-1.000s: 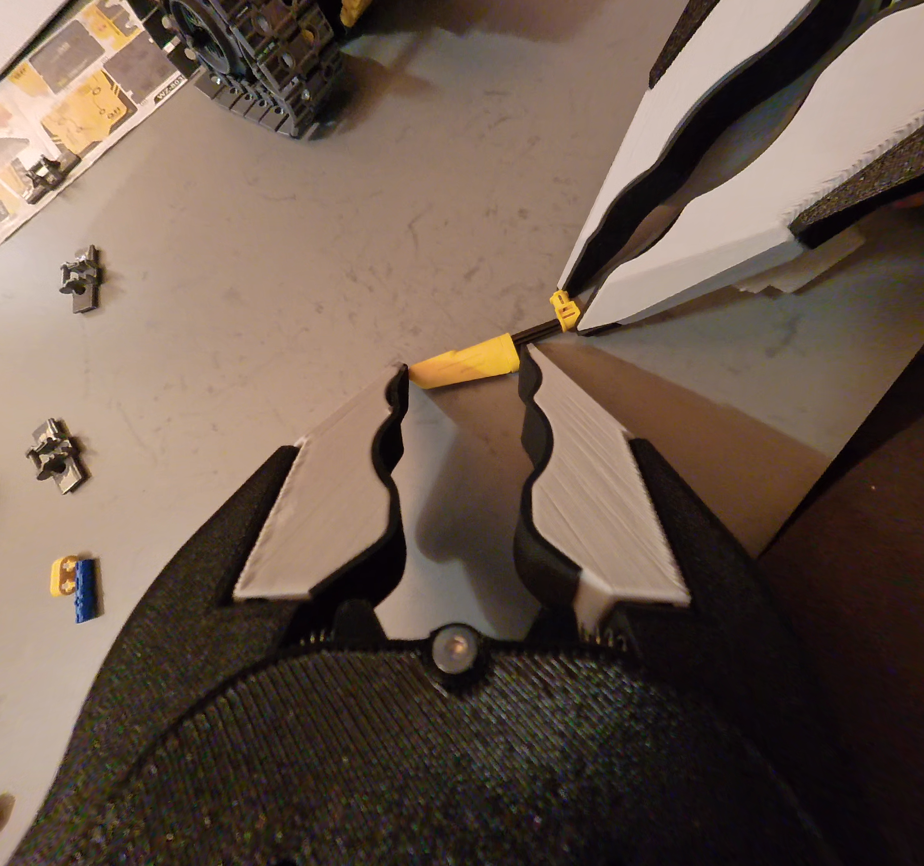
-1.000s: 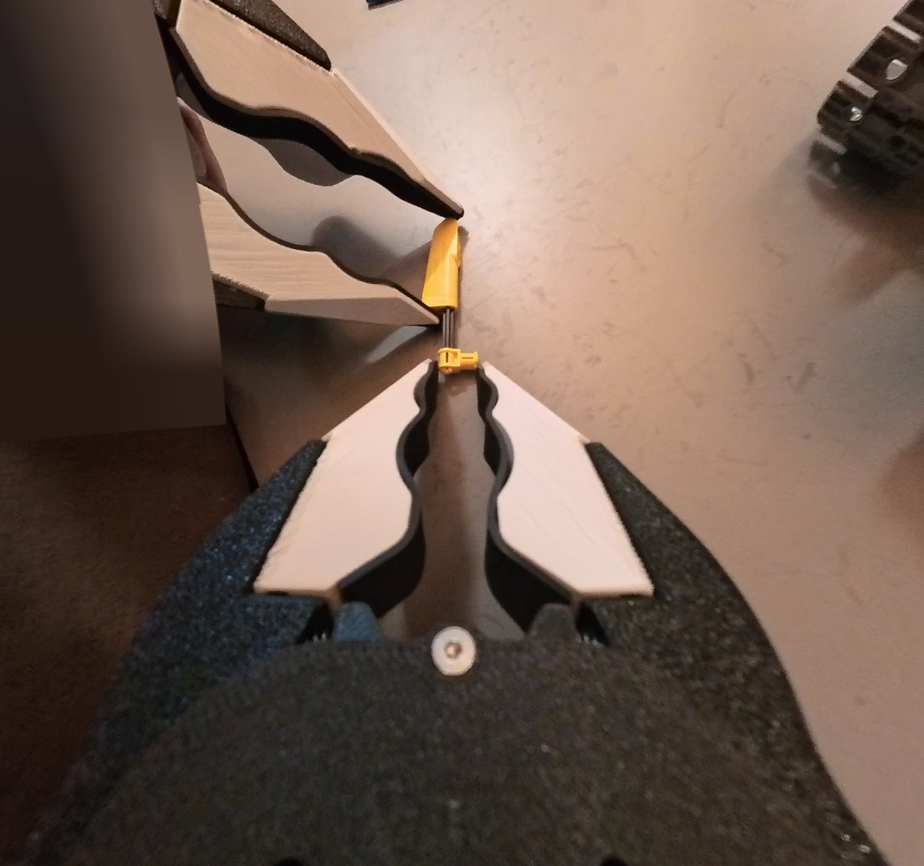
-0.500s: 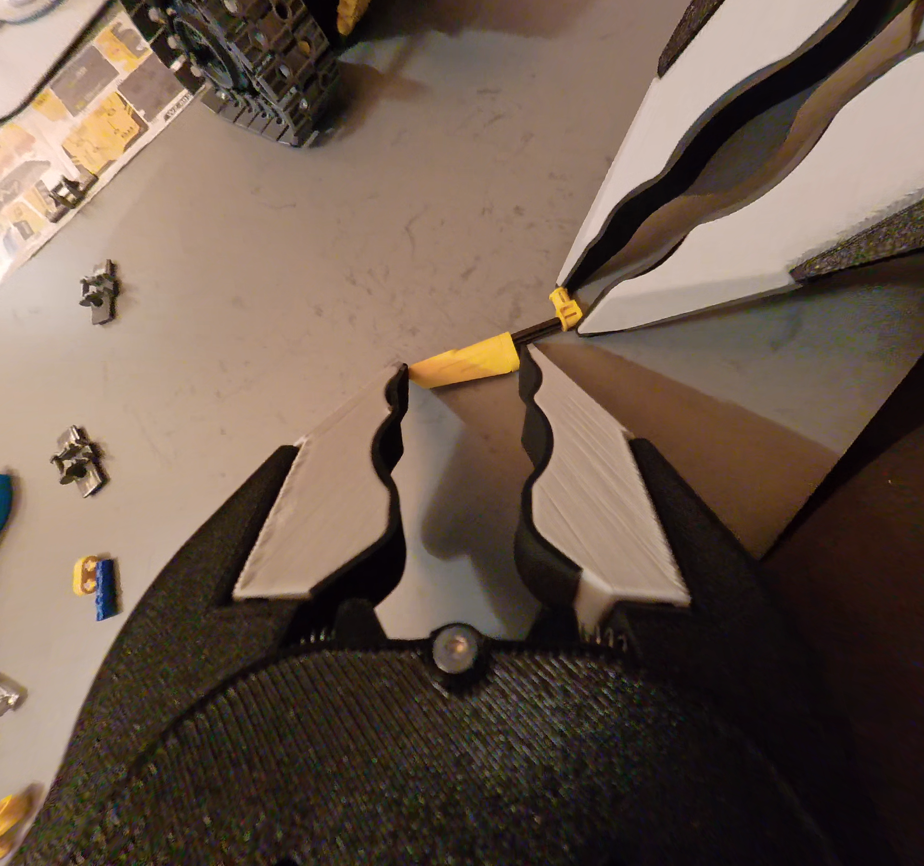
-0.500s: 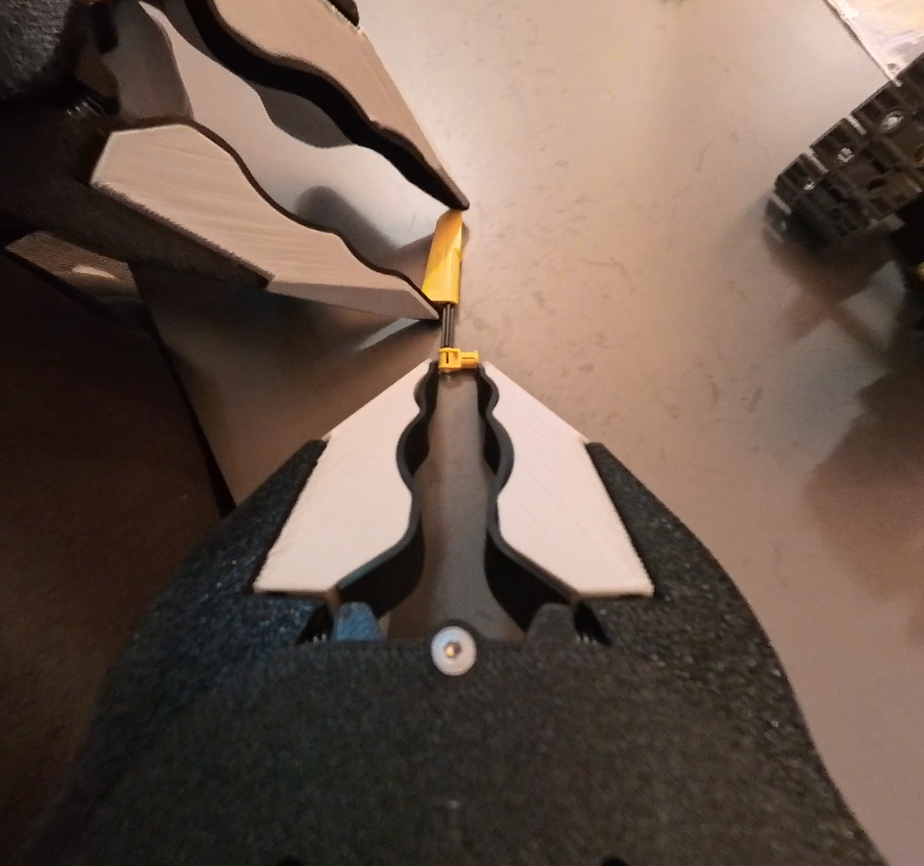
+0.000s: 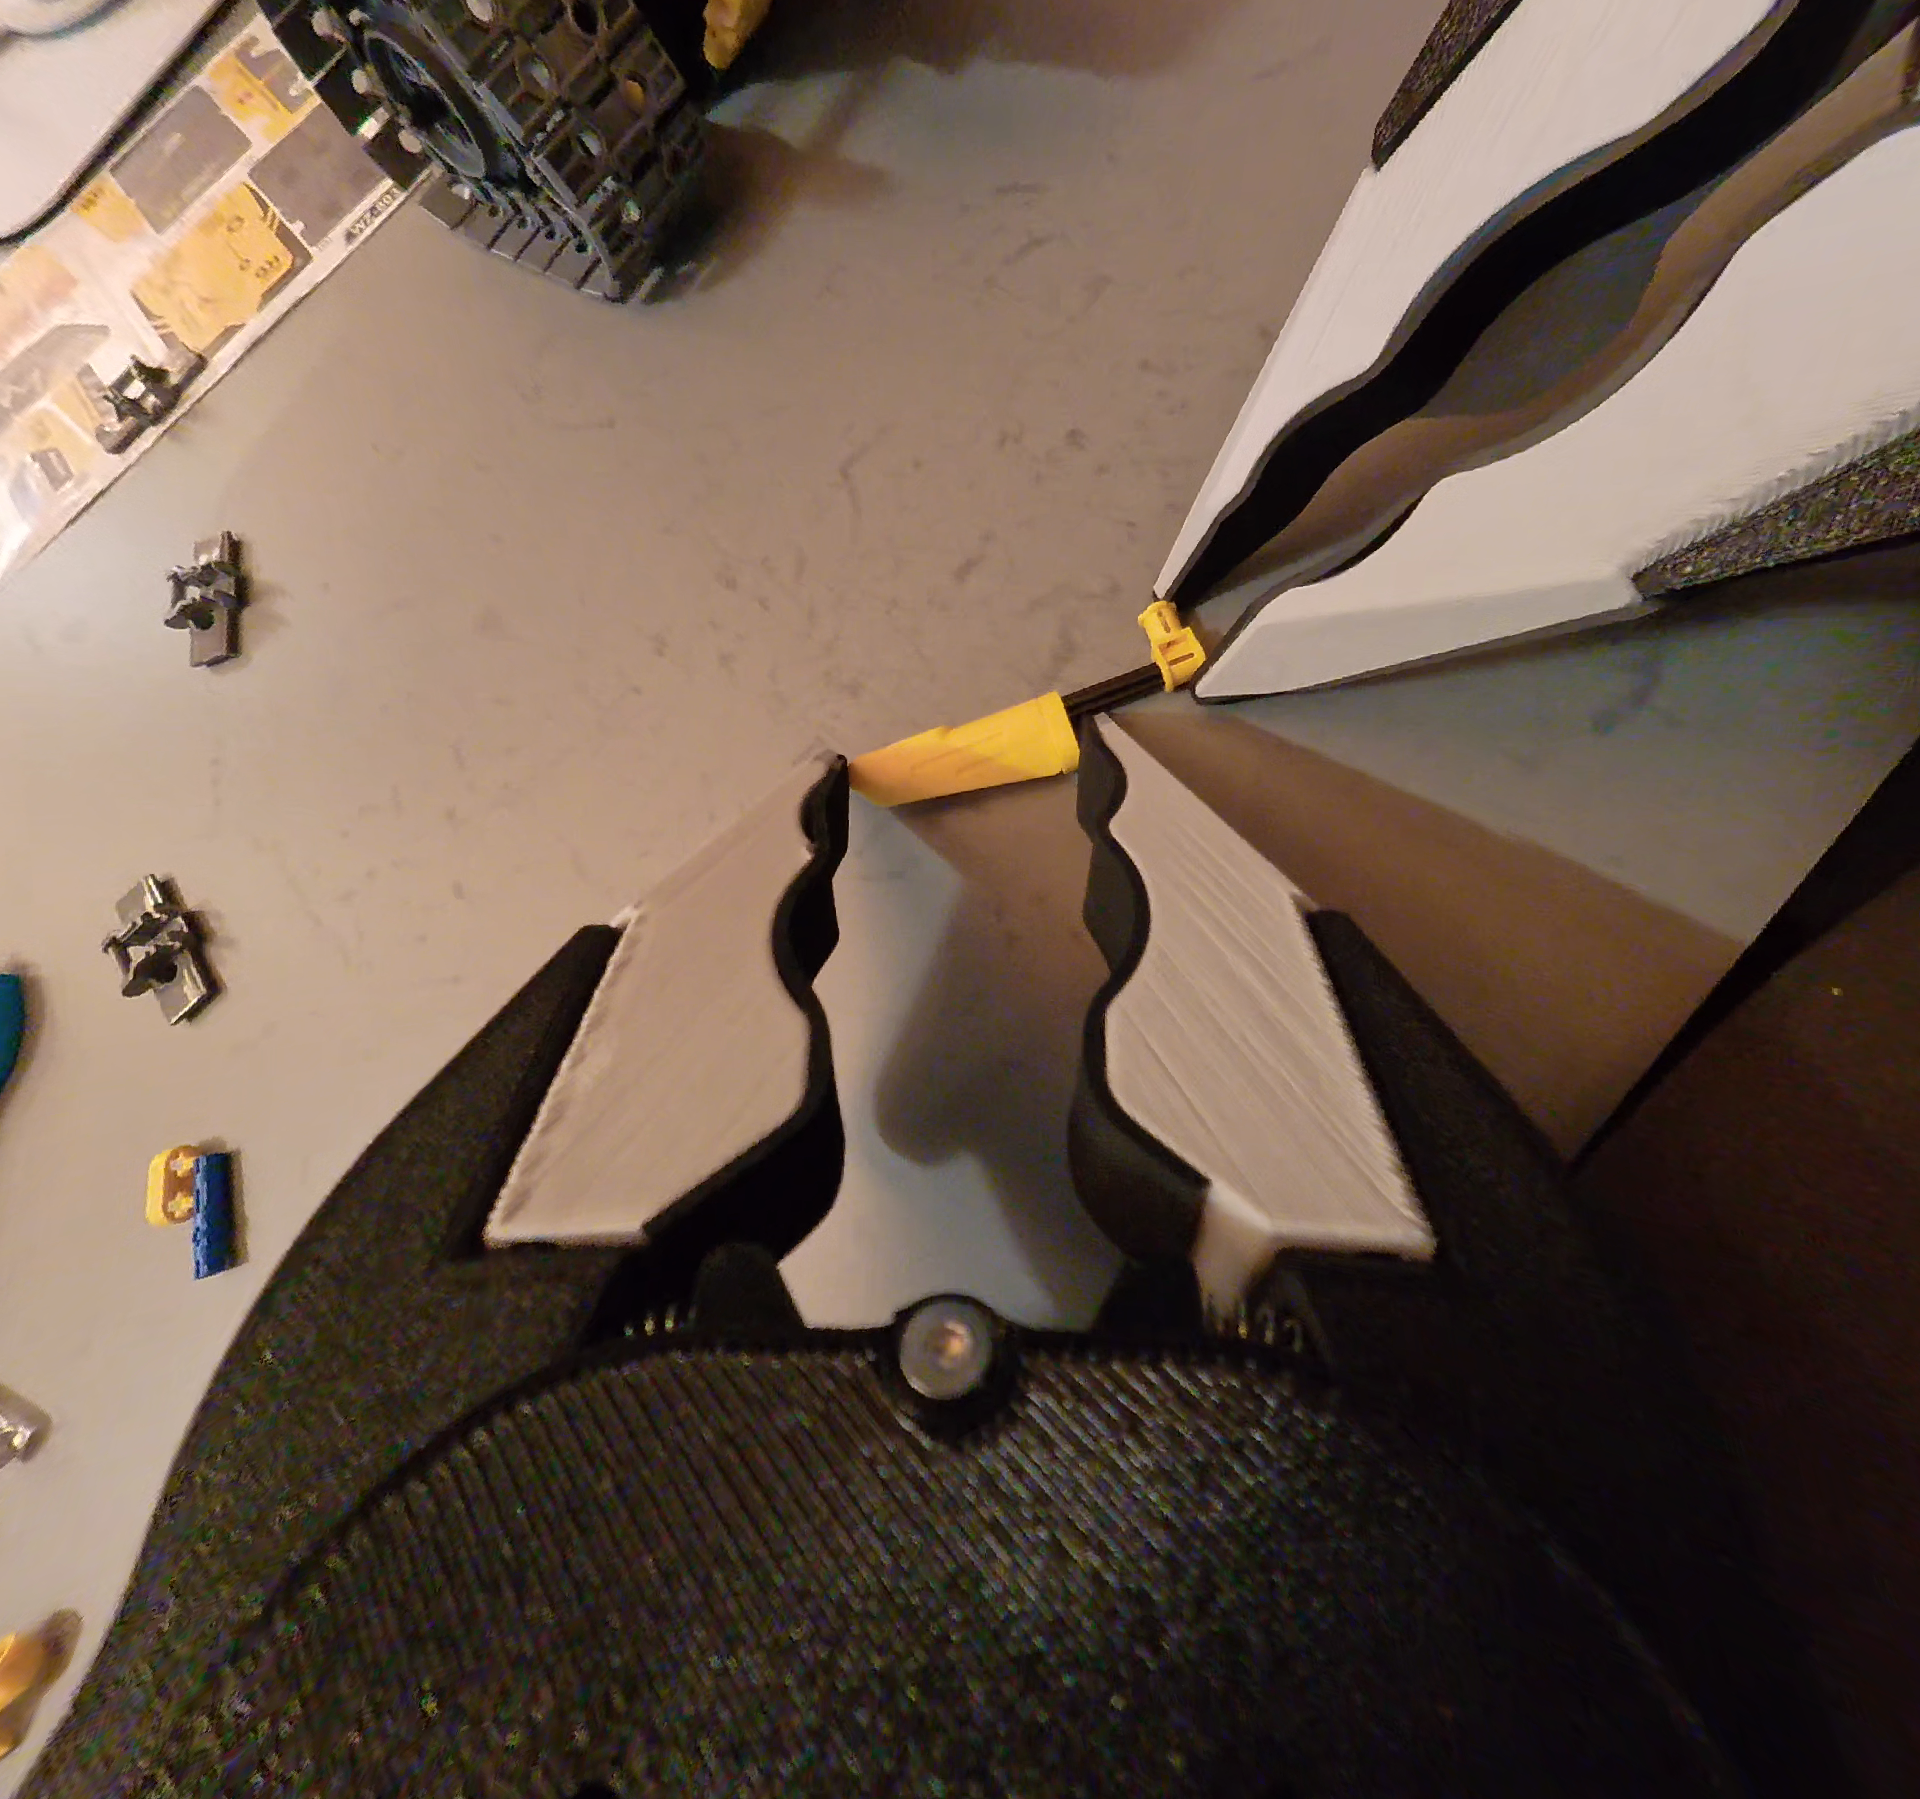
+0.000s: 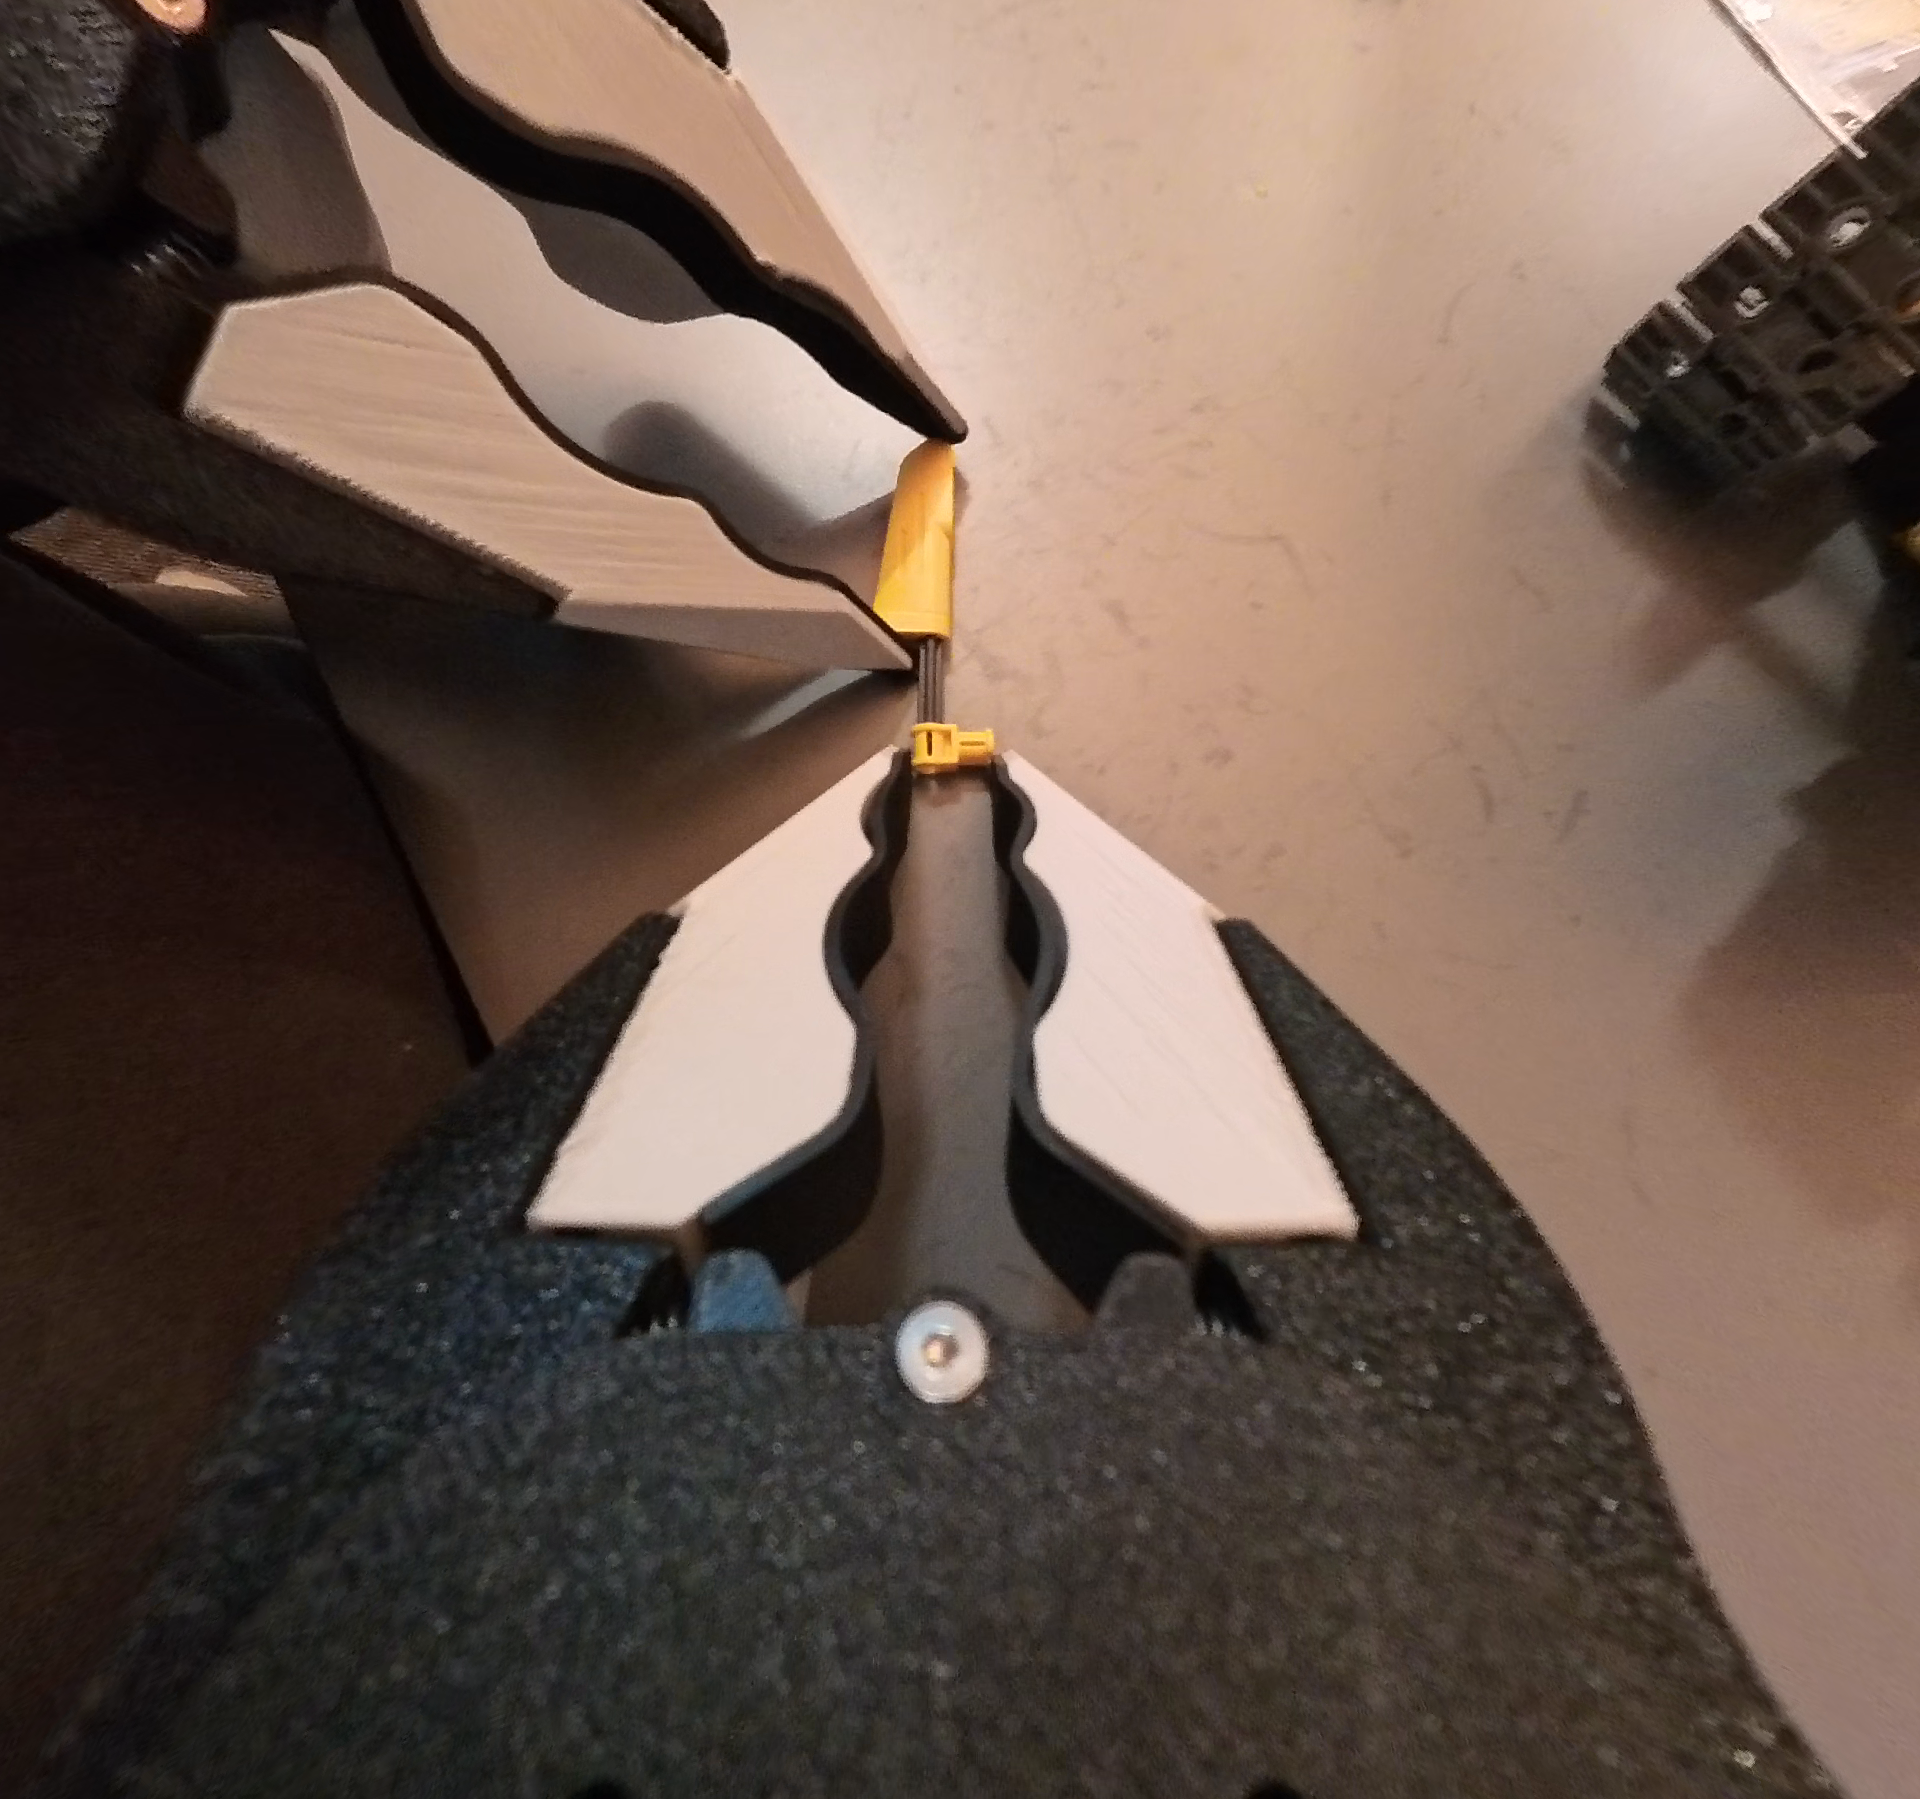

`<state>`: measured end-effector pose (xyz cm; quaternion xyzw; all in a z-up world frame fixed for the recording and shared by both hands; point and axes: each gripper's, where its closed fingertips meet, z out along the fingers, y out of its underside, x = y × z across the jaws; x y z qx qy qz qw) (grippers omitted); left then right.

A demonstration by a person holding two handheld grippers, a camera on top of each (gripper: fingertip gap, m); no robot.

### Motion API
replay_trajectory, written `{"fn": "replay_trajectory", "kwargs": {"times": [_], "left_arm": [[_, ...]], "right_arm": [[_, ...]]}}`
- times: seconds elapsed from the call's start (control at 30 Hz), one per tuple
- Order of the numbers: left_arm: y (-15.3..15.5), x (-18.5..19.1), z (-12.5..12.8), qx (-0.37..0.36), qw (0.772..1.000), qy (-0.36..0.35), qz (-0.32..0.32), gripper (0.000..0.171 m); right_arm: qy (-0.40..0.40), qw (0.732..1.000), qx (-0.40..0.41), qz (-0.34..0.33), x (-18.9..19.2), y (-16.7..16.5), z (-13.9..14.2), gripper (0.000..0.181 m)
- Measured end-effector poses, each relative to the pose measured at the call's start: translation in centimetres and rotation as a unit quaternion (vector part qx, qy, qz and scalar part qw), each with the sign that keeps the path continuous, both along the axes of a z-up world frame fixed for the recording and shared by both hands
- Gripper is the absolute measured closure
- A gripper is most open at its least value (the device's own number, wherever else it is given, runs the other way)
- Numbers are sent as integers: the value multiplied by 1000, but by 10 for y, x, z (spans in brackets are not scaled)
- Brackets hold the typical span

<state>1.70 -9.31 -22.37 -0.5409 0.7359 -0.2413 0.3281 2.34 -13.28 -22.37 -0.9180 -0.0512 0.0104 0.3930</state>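
Gripping smooth yellow tube (image 5: 961,748) lengthwise, our left gripper (image 5: 961,762) stayed half-wide; at 1 o'clock, right gripper (image 6: 948,750) pinched small yellow connector (image 6: 948,747) on ribbed black axle (image 5: 1112,691) above scuffed grey table (image 5: 623,502).

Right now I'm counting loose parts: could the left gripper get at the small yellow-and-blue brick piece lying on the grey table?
Probably not yet: the left gripper is shut on the yellow sleeve. The way to the yellow-and-blue brick piece looks clear.
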Motion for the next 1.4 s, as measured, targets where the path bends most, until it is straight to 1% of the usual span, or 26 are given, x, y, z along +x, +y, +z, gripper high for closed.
{"fn": "replay_trajectory", "kwargs": {"times": [0.37,0.6,0.77,0.93,1.13,1.4], "left_arm": [[-1,0,-1,-5,1000,3,-3,129],[-1,0,-1,-5,1000,3,3,130],[-1,0,-1,-3,1000,3,11,129],[0,0,-1,-7,1000,4,25,129],[-1,-1,0,6,999,1,37,130],[-1,-1,0,10,999,0,30,130]], "right_arm": [[-18,1000,-2,5,0,0,0,168],[-9,1000,-4,-2,0,1,0,168],[25,999,-9,-26,1,1,0,169],[15,999,-8,-50,1,2,0,169],[12,997,-8,-80,2,3,0,169],[6,999,-7,-50,1,9,0,169]]}}
